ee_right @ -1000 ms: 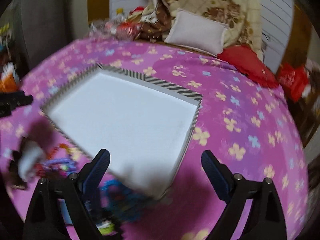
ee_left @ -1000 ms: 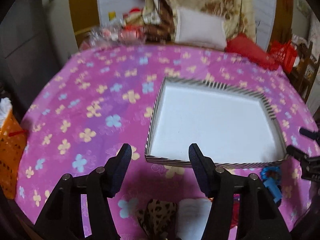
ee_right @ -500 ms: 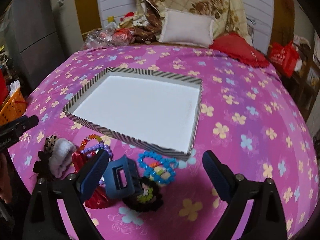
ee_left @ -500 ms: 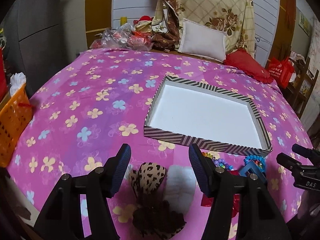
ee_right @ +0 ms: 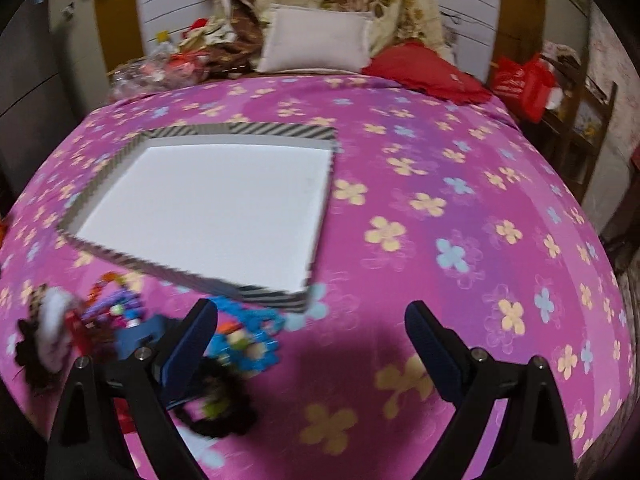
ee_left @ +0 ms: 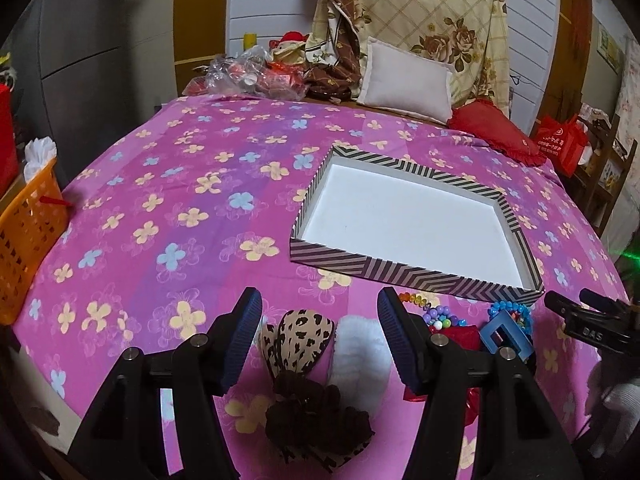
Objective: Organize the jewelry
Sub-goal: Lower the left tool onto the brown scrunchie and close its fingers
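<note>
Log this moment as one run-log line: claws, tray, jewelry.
left claw: open, over leopard hair bow | right claw: open, holding nothing | striped tray: empty | jewelry pile: on pink cloth before tray

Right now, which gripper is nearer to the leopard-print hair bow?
Left. The left gripper is open with the leopard-print hair bow lying between its fingers. The right gripper is open over the blue bead bracelet, beyond the pile from the bow.
</note>
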